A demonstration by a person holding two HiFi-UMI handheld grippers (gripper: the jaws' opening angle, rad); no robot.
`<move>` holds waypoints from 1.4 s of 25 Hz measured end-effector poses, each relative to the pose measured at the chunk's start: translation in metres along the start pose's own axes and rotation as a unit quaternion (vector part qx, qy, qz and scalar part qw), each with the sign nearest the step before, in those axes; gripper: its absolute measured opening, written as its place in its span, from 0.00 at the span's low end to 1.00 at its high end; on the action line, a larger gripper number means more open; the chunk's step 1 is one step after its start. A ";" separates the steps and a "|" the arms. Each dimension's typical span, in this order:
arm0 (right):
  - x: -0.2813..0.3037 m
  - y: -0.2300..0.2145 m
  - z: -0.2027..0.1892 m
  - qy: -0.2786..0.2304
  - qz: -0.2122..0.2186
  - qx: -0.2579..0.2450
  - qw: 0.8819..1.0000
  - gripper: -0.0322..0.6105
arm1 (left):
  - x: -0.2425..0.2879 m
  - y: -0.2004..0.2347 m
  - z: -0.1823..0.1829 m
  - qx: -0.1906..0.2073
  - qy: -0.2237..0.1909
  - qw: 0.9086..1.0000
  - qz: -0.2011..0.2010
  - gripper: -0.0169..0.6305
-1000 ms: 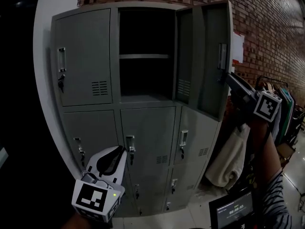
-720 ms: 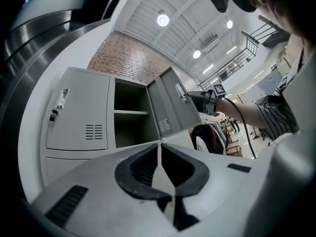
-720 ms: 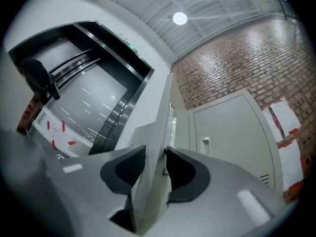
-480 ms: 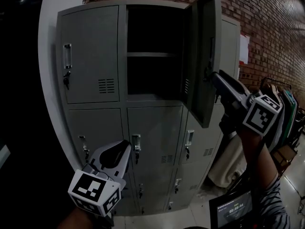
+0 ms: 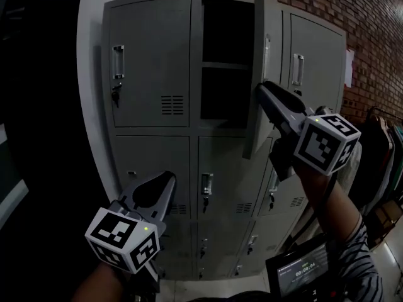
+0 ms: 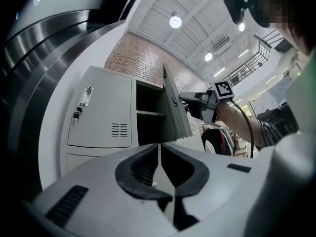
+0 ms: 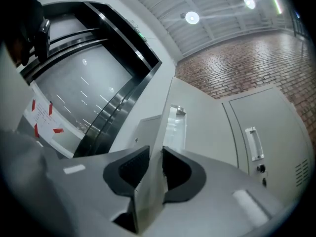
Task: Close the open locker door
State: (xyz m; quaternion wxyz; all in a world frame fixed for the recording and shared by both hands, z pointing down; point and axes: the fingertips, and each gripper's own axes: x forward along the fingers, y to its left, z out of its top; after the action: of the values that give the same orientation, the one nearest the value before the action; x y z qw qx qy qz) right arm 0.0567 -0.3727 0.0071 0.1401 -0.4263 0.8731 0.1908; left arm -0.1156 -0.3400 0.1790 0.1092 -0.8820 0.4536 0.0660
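Note:
The grey locker has its top middle compartment open, with a shelf inside. Its door stands nearly edge-on to me, swung partway in. My right gripper is at the door's free edge, below the handle. In the right gripper view the door edge runs between the right gripper's closing jaws, and both pads lie against it. My left gripper hangs low in front of the lower lockers, shut on nothing; in its own view the left gripper has its tips together.
Closed locker doors with handles surround the open one, such as the top right door. A white curved pillar flanks the locker's left, a brick wall its right. Hanging clothes and a small screen are at lower right.
The door has swung from wide open to nearly edge-on, carried leftward by my right gripper. The left gripper has stayed low and shut.

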 end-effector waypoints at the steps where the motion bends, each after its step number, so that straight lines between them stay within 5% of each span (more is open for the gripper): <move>1: 0.009 0.003 -0.004 -0.001 0.003 0.001 1.000 0.18 | 0.001 0.006 0.001 -0.004 0.000 1.000 0.001 0.06; 8: 0.063 0.015 -0.029 0.008 0.026 -0.005 1.000 0.06 | 0.027 0.040 0.005 -0.010 0.003 1.000 0.004 0.06; 19: 0.127 0.015 -0.064 0.042 0.037 -0.039 0.998 0.05 | 0.059 0.072 0.002 -0.035 0.002 0.999 0.003 0.06; 35: 0.189 -0.016 -0.102 0.087 0.000 0.030 0.996 0.05 | 0.037 0.107 -0.001 -0.048 0.016 0.998 0.040 0.06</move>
State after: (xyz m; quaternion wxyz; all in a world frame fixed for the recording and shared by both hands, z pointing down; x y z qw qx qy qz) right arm -0.0511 -0.5584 0.0174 0.0767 -0.4369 0.8872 0.1267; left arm -0.1814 -0.4292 0.1576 0.0569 -0.8685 0.4863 0.0775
